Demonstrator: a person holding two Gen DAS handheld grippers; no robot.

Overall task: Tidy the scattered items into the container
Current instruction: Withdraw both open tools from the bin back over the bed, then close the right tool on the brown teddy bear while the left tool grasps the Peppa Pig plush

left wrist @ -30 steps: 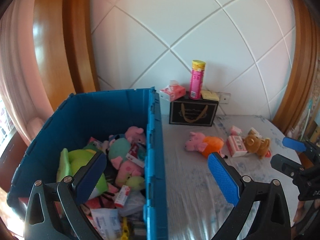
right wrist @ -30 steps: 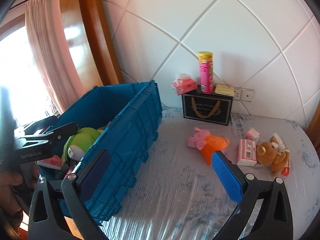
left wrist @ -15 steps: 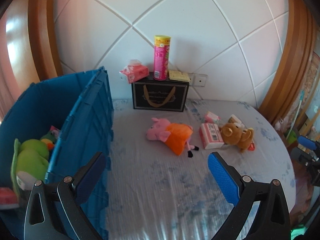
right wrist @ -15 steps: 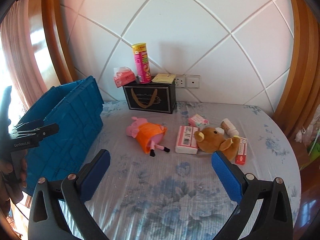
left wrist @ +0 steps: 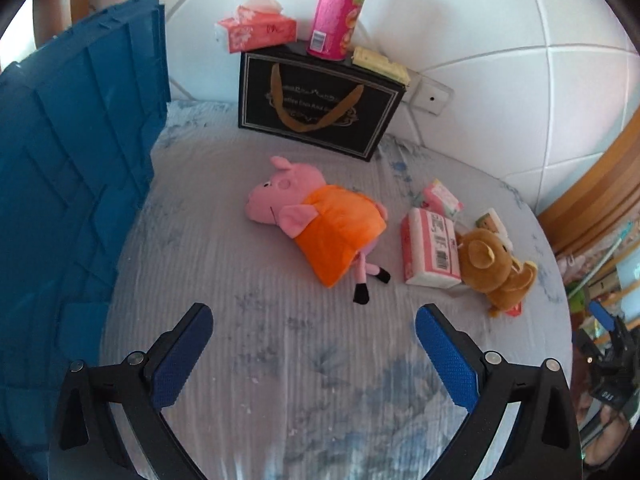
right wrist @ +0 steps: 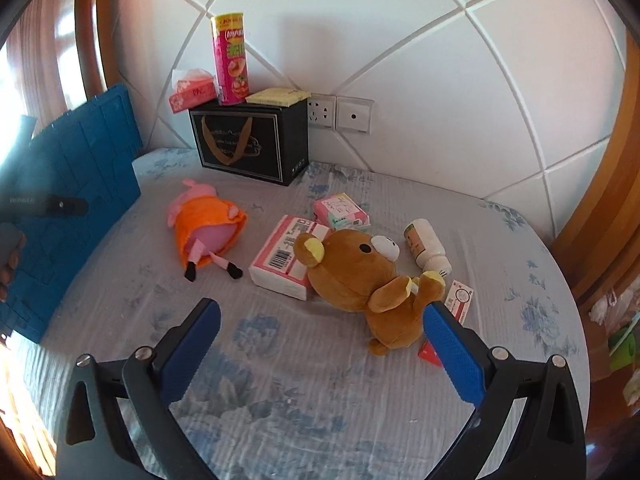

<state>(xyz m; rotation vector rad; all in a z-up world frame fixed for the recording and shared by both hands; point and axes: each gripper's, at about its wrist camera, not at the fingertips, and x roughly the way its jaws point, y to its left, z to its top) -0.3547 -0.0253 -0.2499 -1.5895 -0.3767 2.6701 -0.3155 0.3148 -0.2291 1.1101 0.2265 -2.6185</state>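
A pink pig plush in an orange dress [left wrist: 320, 220] [right wrist: 206, 226] lies mid-table. Right of it lie a pink tissue pack [left wrist: 430, 254] [right wrist: 286, 258], a brown bear plush [left wrist: 494, 270] [right wrist: 360, 280], a small pink packet [left wrist: 440, 198] [right wrist: 340, 210], a white bottle [right wrist: 426, 246] and a red-and-white card [right wrist: 458, 302]. The blue container [left wrist: 76, 184] [right wrist: 76, 184] stands at the left. My left gripper [left wrist: 314, 354] is open and empty, just short of the pig. My right gripper [right wrist: 322, 350] is open and empty, just short of the bear.
A black gift box [left wrist: 316, 106] [right wrist: 250, 140] stands against the wall, carrying a tissue box [left wrist: 256, 32], a pink snack can [right wrist: 231, 58] and a yellow pad [right wrist: 276, 96]. The round table has a floral cloth [right wrist: 300, 400]. Wall sockets [right wrist: 340, 114] sit behind.
Both grippers have swung right, away from the blue container, and moved closer to the scattered items. The container's inside has left both views. Both stay open.
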